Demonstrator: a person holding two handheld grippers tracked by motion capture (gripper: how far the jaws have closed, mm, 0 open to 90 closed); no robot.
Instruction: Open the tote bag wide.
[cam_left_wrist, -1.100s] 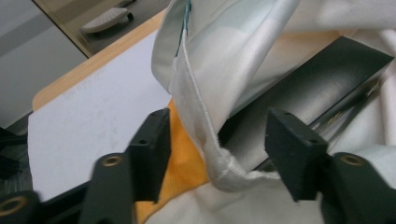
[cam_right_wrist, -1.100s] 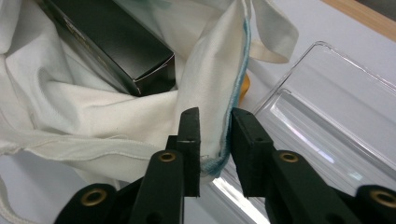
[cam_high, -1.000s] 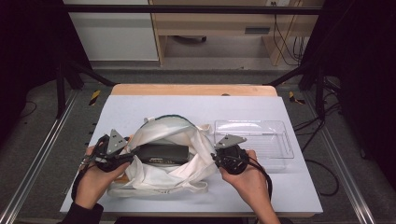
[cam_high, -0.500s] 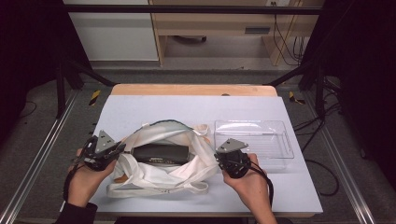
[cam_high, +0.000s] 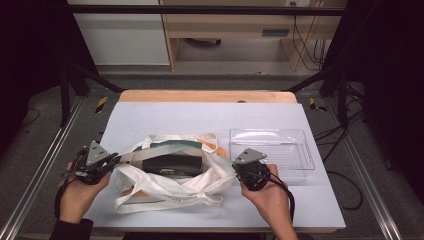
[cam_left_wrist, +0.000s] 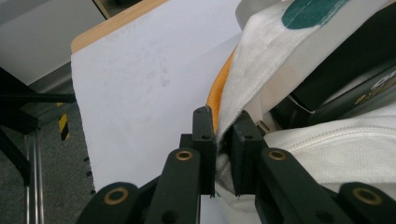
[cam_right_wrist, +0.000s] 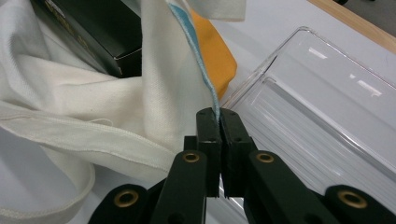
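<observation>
Dark floor, metal rails and a pale cabinet ring the surface (cam_high: 165, 120), a light sheet with a wooden edge at twelve o'clock. We see a white cloth bag (cam_high: 170, 182) lying on the half nearest the person, its long axis running from nine o'clock to three o'clock and its mouth pulled wide and facing up. Green, orange and pale blue patches show on the cloth near its rim. Inside lies a black box (cam_high: 170, 163), its length along the same nine-to-three line; gold lettering sits on it in the left gripper view, but we cannot read it, and we make out no brand on the bag.

At the bag's nine o'clock end, the left tongs (cam_left_wrist: 223, 140) are clamped on the rim hem, having just been closing with the cloth between them. At its three o'clock end, the right tongs (cam_right_wrist: 217, 122) are pinched tight on the blue-edged hem. Just beside that hand, towards two o'clock, a clear plastic tray (cam_high: 300, 150) rests on the surface, its long side also running from nine to three.
</observation>
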